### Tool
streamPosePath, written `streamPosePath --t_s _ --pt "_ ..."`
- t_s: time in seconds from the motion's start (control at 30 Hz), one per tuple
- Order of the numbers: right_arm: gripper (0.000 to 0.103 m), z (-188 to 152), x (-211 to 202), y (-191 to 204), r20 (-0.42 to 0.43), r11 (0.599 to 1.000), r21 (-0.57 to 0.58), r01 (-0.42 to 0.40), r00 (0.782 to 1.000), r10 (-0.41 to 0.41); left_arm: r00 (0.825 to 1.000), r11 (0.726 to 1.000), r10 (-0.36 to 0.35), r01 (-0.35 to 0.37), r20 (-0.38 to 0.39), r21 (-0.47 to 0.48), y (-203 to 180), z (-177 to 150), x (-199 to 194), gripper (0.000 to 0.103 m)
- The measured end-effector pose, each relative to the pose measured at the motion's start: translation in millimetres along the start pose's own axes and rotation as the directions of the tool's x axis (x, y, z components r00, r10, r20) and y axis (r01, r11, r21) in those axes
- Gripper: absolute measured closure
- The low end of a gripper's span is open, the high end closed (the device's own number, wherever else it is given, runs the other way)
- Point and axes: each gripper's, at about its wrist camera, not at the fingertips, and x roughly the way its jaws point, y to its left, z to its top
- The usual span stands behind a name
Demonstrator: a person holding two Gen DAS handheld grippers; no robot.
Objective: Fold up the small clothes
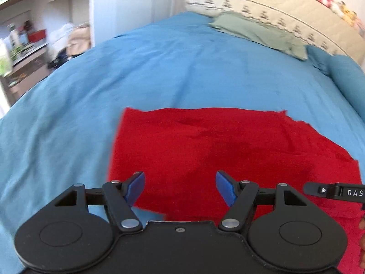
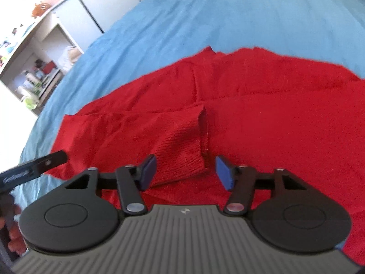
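Observation:
A red knitted garment lies flat on the blue bed cover. My left gripper is open and empty, just above the garment's near left edge. In the right wrist view the same garment has a sleeve folded across its body, with the ribbed cuff lying between the jaws. My right gripper is open around the cuff and not closed on it. Part of the right gripper shows at the right edge of the left wrist view.
A green folded cloth and a blue pillow lie at the far end of the bed near a cream headboard. White shelves with clutter stand to the left. The left gripper's tip shows at the left.

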Motion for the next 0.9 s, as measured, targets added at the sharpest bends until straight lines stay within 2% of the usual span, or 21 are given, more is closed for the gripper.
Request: streamPosePath --t_s 0.13,0.17,0.27,0.3,0.4,0.5,0.67,0.8,0.9 --pt "0.054 -1.4 9.3 4.7 -0.014 0.999 0.003 0.042 0.999 -0.042 1.0 0.999 0.024 -0.024 -0.003 -0.042 14.9 -3.5 -2.5 0.03" --pt "0.063 -1.5 10.3 6.4 -0.015 0.998 -0.004 0.055 0.998 -0.055 1.0 0.998 0.028 -0.028 -0.005 -0.048 17.8 -4.4 -3.3 0.03" --pt "0.078 0.0 11.9 8.9 -0.023 0.997 -0.021 0.076 0.997 -0.076 0.999 0.998 0.035 -0.036 -0.009 -0.055 22.2 -3.9 -5.3 0.03" --pt "0.08 0.7 10.6 10.2 -0.021 0.997 -0.023 0.07 0.997 -0.071 0.999 0.998 0.038 -0.039 -0.01 -0.057 23.2 -4.7 -5.3 0.03" --pt "0.081 6.9 1.2 16.3 0.012 0.998 -0.038 0.049 0.999 -0.049 0.999 0.997 0.05 -0.05 -0.014 -0.06 27.7 -3.4 -8.3 0.03" --pt "0.081 22.8 -16.5 18.9 0.068 1.0 -0.017 -0.009 0.998 0.01 0.998 0.996 0.056 -0.057 -0.012 -0.071 31.8 -0.6 -13.7 0.03" --pt "0.081 56.6 -56.1 25.4 0.165 0.995 -0.088 -0.043 0.985 0.057 0.998 0.996 0.059 -0.059 -0.007 -0.072 33.4 4.8 -21.6 0.03" --pt "0.081 72.1 -93.8 8.9 0.235 0.995 -0.098 -0.02 0.971 0.043 0.999 0.996 0.046 -0.046 -0.005 -0.077 26.1 5.2 -26.2 0.03" --pt "0.081 66.7 -118.9 -18.1 0.264 0.998 -0.059 0.028 0.965 -0.012 0.999 0.998 0.028 -0.029 -0.022 -0.059 14.5 1.7 -24.0 0.03"
